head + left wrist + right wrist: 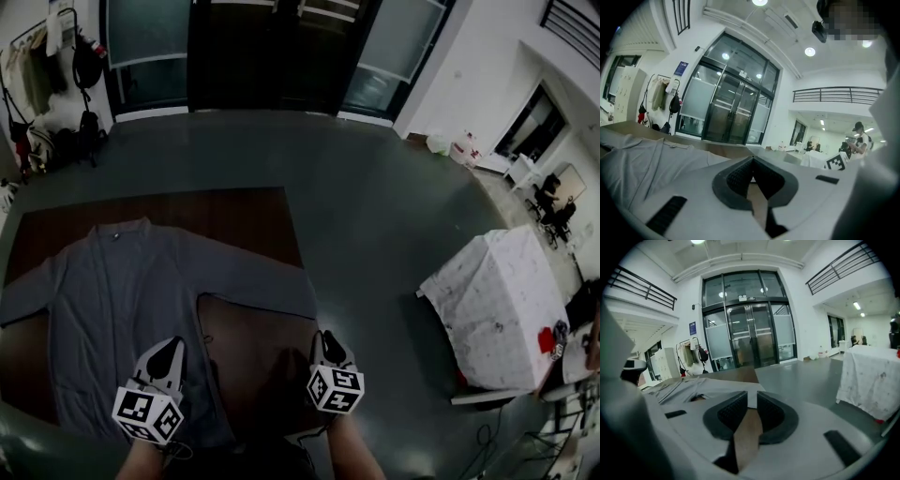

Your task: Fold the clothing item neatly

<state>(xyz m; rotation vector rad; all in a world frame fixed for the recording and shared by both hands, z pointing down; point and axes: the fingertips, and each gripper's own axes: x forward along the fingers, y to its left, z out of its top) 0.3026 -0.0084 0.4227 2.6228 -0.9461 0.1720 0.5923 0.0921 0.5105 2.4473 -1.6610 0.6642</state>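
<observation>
On the table [253,220], at 8 o'clock in the head view, the shirt [112,309] lies spread flat with sleeves out, apparently laid ready for folding. Left gripper [169,349], jaws closed on nothing, hovers at its hem at 7 o'clock. Right gripper [328,342], jaws a slit apart and empty, sits over bare wood at 6 o'clock, probably bound for the sleeve [262,292]. No legible writing; only square markers [335,389] on the grippers.

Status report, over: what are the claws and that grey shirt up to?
Left claw shut, empty. Right claw slightly open, empty. Grey shirt flat on table, unfolded. Nothing in the way.
</observation>
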